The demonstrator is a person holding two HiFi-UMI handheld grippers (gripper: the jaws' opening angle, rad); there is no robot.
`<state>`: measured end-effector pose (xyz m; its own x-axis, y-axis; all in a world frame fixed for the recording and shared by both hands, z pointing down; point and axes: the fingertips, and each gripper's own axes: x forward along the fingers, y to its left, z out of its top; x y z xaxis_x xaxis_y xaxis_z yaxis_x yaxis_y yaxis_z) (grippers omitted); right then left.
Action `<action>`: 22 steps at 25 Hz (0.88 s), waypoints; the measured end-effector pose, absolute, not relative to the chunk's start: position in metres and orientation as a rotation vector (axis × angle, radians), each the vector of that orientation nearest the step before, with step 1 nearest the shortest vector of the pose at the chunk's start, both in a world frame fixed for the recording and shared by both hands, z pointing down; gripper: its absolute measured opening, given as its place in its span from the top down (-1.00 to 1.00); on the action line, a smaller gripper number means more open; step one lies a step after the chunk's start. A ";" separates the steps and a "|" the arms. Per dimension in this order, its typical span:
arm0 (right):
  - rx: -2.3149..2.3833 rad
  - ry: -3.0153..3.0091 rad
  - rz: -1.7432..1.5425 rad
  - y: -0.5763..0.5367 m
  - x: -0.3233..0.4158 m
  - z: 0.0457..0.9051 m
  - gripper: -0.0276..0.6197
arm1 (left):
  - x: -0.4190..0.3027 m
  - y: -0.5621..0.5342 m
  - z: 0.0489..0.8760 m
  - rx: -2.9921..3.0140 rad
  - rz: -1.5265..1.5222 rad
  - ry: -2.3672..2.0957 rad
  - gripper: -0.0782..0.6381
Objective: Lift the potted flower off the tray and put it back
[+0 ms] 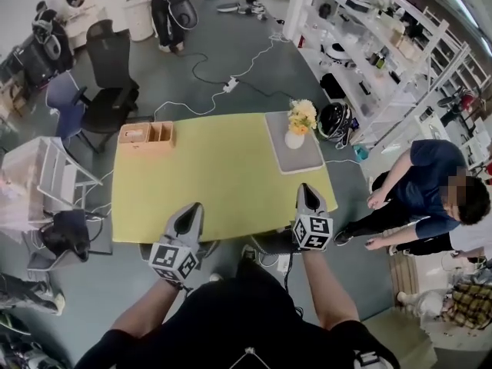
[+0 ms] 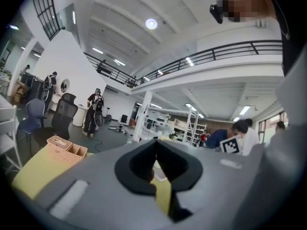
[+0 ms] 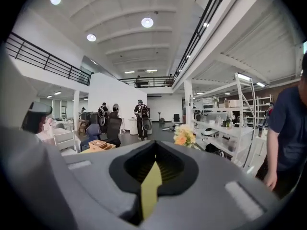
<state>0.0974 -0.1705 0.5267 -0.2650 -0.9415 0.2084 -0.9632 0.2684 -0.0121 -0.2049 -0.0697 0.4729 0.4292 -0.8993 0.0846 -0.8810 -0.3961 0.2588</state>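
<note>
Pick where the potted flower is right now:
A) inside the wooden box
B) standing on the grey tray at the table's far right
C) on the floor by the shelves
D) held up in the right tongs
B: the head view shows the potted flower standing on the grey tray, far from the left tongs and right tongs, which are both shut and empty at the table's near edge.

— How many grippers are there?
— Two: one left gripper point(image 1: 196, 207) and one right gripper point(image 1: 306, 187).
— And ahead of them?
— One yellow table point(image 1: 215, 183). Ahead of the right gripper, one grey tray point(image 1: 304, 158) and one potted flower point(image 1: 298, 123). Ahead of the left gripper, one wooden box point(image 1: 146, 135). Beyond it, two chairs: one black chair point(image 1: 108, 60) and one blue chair point(image 1: 65, 98).
</note>
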 end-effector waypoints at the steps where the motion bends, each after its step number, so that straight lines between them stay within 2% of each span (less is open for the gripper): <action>1: 1.795 -2.369 0.227 -0.187 0.104 0.536 0.90 | -0.202 -0.079 0.474 2.415 -0.097 -1.552 0.76; 7: 1.762 -2.359 0.306 -0.282 0.138 0.593 0.88 | -0.180 -0.130 0.492 2.359 -0.029 -1.569 0.76; 9: 1.740 -2.357 0.320 -0.312 0.148 0.615 0.62 | -0.174 -0.145 0.505 2.319 0.003 -1.573 0.76; 11: 1.735 -2.347 0.341 -0.340 0.159 0.638 0.56 | -0.168 -0.158 0.518 2.289 0.043 -1.579 0.76; 20: 1.739 -2.291 0.374 -0.445 0.194 0.735 0.02 | -0.155 -0.210 0.558 2.199 0.171 -1.599 0.76; 22: 1.728 -2.291 0.353 -0.463 0.195 0.750 -0.03 | -0.153 -0.216 0.568 2.168 0.186 -1.601 0.76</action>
